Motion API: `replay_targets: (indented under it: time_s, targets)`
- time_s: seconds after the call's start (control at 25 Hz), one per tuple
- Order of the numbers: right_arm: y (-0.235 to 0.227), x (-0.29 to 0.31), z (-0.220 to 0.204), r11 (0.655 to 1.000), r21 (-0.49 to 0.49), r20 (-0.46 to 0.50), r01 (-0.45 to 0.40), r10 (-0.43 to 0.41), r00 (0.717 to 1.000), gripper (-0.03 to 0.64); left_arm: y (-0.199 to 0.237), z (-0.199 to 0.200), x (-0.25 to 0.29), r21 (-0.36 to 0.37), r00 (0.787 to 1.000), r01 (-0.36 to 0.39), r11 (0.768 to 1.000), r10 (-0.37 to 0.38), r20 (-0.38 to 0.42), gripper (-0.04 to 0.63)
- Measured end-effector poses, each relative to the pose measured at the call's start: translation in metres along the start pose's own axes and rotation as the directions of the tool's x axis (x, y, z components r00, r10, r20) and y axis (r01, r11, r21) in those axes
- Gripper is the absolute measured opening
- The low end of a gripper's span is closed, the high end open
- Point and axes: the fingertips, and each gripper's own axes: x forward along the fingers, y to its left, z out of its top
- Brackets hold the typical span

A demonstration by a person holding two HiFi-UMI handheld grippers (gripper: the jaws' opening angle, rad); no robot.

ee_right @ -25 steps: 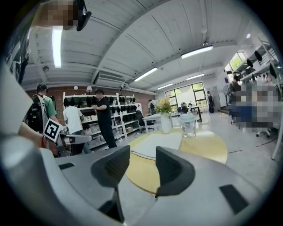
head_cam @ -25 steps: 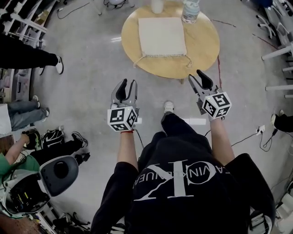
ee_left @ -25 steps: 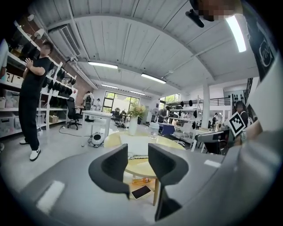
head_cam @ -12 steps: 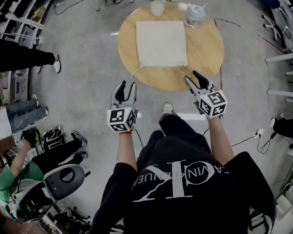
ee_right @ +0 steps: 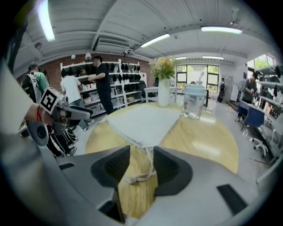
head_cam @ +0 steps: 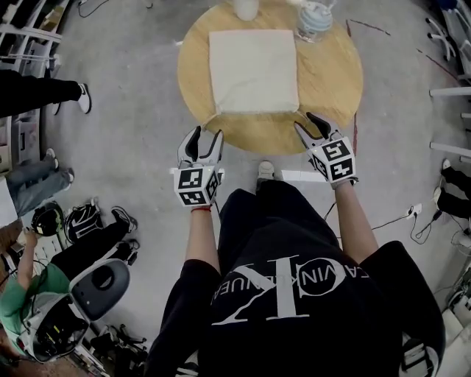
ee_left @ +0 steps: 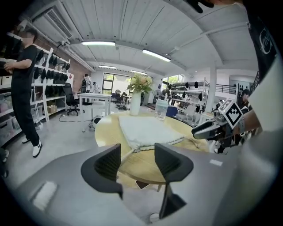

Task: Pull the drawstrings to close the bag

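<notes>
A flat cream drawstring bag (head_cam: 254,70) lies on the round wooden table (head_cam: 335,81), mouth toward me. Its cords trail from the near corners, the left drawstring (head_cam: 209,118) and the right drawstring (head_cam: 301,114). My left gripper (head_cam: 205,136) hovers at the table's near edge just short of the left cord. Its jaws are opening with nothing between them (ee_left: 137,154). My right gripper (head_cam: 307,124) stands open at the right corner. In the right gripper view the knotted cord end (ee_right: 137,178) lies on the table in the gap between its jaws (ee_right: 141,156), apart from the pads.
A clear water jug (head_cam: 314,18) and a white vase (head_cam: 245,9) with flowers stand at the table's far edge. People, shelves and backpacks (head_cam: 81,221) line the left side. My shoe (head_cam: 266,171) is on the concrete floor just below the table.
I have stepped closer to the table, so both grippers now reach its near edge by the bag's corners. The left jaws have spread wider.
</notes>
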Motion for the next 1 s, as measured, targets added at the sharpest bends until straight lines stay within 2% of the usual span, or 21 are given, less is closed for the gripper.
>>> replay_targets:
  time_s: [0.28, 0.4, 0.52, 0.72, 0.84, 0.92, 1.0]
  targets:
    - [-0.013, 0.016, -0.013, 0.995, -0.098, -0.115, 0.011, -0.022, 0.993, 0.149, 0.007, -0.013, 0.019, 0.068, 0.995, -0.005, 0.998, 0.011, -0.096, 0.224]
    - [-0.013, 0.02, -0.017, 0.996, -0.09, -0.137, 0.012, -0.025, 0.99, 0.149, 0.012, -0.017, 0.025, 0.063, 0.99, 0.016, 0.998, -0.007, -0.141, 0.224]
    - [-0.013, 0.025, -0.016, 0.996, -0.087, -0.159, 0.007, -0.021, 0.987, 0.149, 0.023, -0.02, 0.033, 0.124, 0.977, 0.025, 0.992, 0.002, -0.212, 0.224]
    - [-0.011, 0.033, -0.015, 0.996, -0.09, -0.174, 0.008, -0.024, 0.984, 0.149, 0.028, -0.031, 0.047, 0.243, 0.936, 0.112, 0.963, -0.021, -0.35, 0.224]
    - [-0.013, 0.035, -0.015, 0.995, -0.095, -0.181, 0.017, -0.035, 0.983, 0.149, 0.029, -0.035, 0.052, 0.321, 0.911, 0.16, 0.934, -0.015, -0.412, 0.222]
    - [-0.013, 0.035, -0.014, 0.996, -0.088, -0.18, 0.023, -0.039, 0.983, 0.149, 0.028, -0.035, 0.055, 0.363, 0.897, 0.2, 0.91, -0.021, -0.441, 0.192]
    - [-0.012, 0.035, -0.014, 0.996, -0.085, -0.181, 0.025, -0.041, 0.983, 0.147, 0.028, -0.036, 0.056, 0.377, 0.887, 0.22, 0.9, -0.024, -0.462, 0.156]
